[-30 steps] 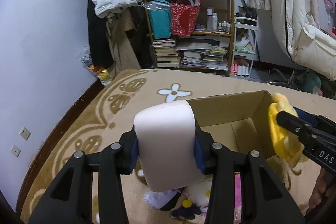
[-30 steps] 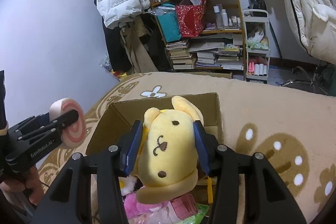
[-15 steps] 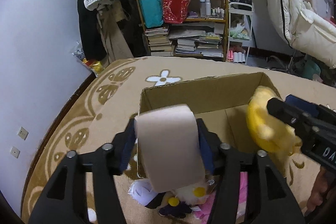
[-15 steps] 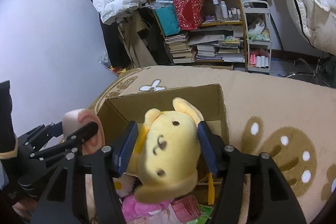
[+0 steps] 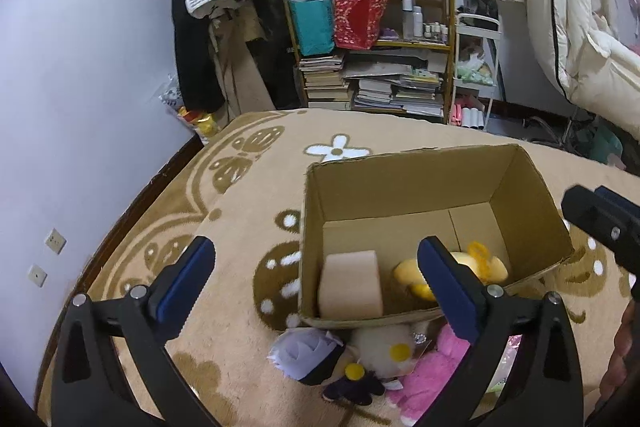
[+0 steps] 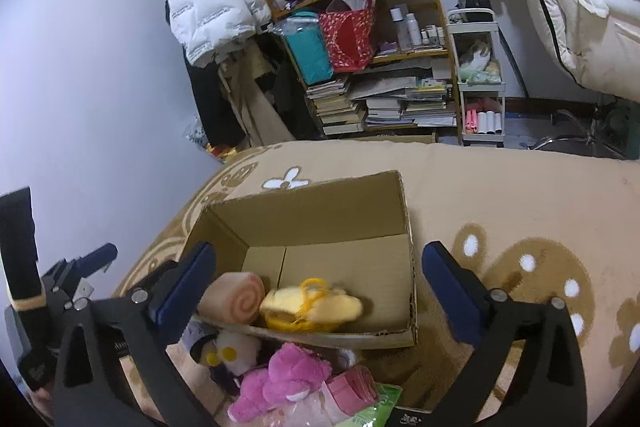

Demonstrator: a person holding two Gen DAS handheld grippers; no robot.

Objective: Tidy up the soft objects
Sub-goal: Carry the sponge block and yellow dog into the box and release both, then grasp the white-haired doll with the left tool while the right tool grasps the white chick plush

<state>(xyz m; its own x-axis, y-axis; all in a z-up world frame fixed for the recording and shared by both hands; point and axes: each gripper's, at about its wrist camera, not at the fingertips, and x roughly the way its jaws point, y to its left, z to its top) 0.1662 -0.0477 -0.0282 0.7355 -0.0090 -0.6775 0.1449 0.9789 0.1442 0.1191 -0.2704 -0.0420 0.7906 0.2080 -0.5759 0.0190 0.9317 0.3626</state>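
An open cardboard box [image 5: 400, 183] [image 6: 320, 203] stands on the rug. Inside it lie a pink swirl-roll cushion [image 5: 350, 285] [image 6: 234, 295] and a yellow dog plush [image 5: 476, 271] [image 6: 312, 307]. My left gripper [image 5: 316, 279] is open and empty above the box's near left corner. My right gripper [image 6: 316, 283] is open and empty above the box's near edge. In front of the box lie a white-haired doll [image 5: 308, 351], a white plush with yellow spots [image 5: 384, 347] [image 6: 232, 349] and a pink plush [image 5: 432, 375] [image 6: 280, 379].
A beige patterned rug [image 5: 240, 187] covers the floor. A cluttered wooden shelf [image 5: 372, 39] with books and bags stands at the back. A white trolley [image 6: 478, 79] is beside it. A pink folded item [image 6: 352, 387] and green packet [image 6: 376, 411] lie near the plush pile.
Both grippers opened. The swirl-roll cushion and the yellow dog plush dropped out of them and now lie inside the box. Both grippers sit higher over the box.
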